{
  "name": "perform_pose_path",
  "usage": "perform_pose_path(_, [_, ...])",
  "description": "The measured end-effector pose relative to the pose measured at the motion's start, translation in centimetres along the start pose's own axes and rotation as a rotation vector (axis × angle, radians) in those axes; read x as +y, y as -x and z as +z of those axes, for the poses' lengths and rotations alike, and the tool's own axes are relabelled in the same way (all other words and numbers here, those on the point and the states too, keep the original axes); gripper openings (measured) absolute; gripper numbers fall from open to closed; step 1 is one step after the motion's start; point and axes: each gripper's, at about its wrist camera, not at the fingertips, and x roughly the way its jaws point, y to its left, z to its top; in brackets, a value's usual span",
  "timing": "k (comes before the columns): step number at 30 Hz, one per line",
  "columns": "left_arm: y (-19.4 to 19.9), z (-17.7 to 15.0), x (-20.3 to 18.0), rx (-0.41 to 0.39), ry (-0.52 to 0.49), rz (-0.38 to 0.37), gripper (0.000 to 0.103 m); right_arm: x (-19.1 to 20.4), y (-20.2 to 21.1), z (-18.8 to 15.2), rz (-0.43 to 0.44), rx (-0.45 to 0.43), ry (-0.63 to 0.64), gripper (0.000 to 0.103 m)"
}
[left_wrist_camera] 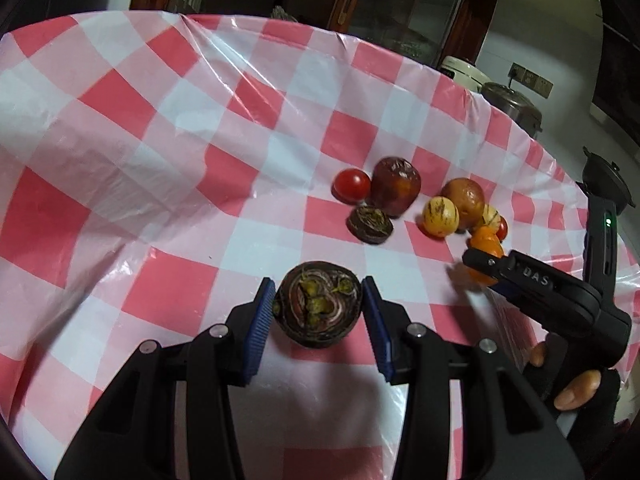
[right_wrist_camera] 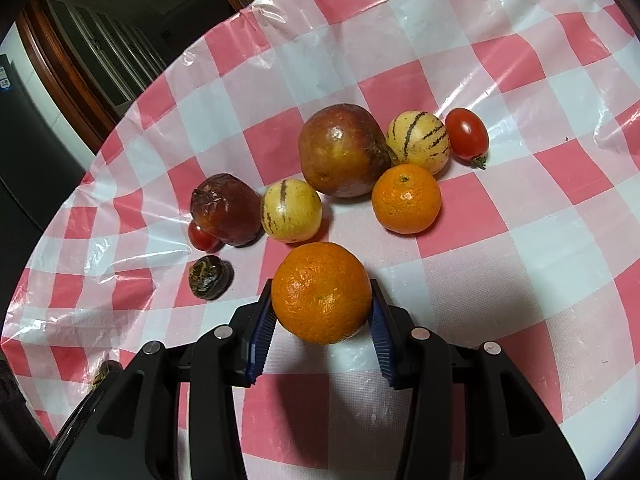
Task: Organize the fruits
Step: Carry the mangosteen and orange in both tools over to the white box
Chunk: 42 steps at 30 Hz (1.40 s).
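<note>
In the left wrist view my left gripper [left_wrist_camera: 318,283] is shut on a dark, round mangosteen-like fruit [left_wrist_camera: 318,306], its blue pads against both sides, low over the checked cloth. My right gripper [right_wrist_camera: 321,285] is shut on a large orange [right_wrist_camera: 322,294]; from the left wrist view that right gripper [left_wrist_camera: 482,263] hovers beside the fruit pile. The pile holds a second dark fruit [right_wrist_camera: 210,276], a wrinkled dark red fruit [right_wrist_camera: 226,210], two striped yellow melons [right_wrist_camera: 291,210], a pomegranate [right_wrist_camera: 342,150], a mandarin [right_wrist_camera: 406,198] and two cherry tomatoes [right_wrist_camera: 466,134].
The red-and-white checked plastic cloth [left_wrist_camera: 160,160] covers a round table, creased at its far edge. Beyond the rim stand a white cooker [left_wrist_camera: 464,70] and a metal pot [left_wrist_camera: 512,104]. A person's hand [left_wrist_camera: 576,394] holds the right gripper's handle.
</note>
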Motion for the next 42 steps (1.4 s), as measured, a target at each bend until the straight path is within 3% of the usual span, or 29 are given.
perform_pose_path(3, [0.7, -0.1, 0.1, 0.009, 0.018, 0.021, 0.044, 0.4, 0.5, -0.3, 0.024, 0.022, 0.035, 0.044])
perform_pose_path(6, [2.9, -1.1, -0.2, 0.006, 0.012, 0.006, 0.044, 0.7, 2.1, -1.6, -0.034, 0.062, 0.072, 0.044])
perform_pose_path(14, [7.9, -5.3, -2.2, 0.033, -0.044, -0.034, 0.044, 1.8, 11.0, -7.3, -0.071, 0.043, 0.226, 0.044])
perform_pose_path(19, [9.8, -7.5, -4.8, 0.053, -0.108, -0.071, 0.044, 0.6, 15.6, -10.7, -0.069, 0.033, 0.256, 0.044])
perform_pose_path(34, [13.6, -13.6, -15.9, 0.122, -0.336, -0.228, 0.044, -7.4, 28.8, -18.1, -0.118, -0.064, 0.265, 0.044])
perform_pose_path(42, [15.6, -17.4, -22.9, 0.164, -0.525, -0.327, 0.044, -13.4, 33.8, -20.3, -0.167, -0.125, 0.154, 0.044])
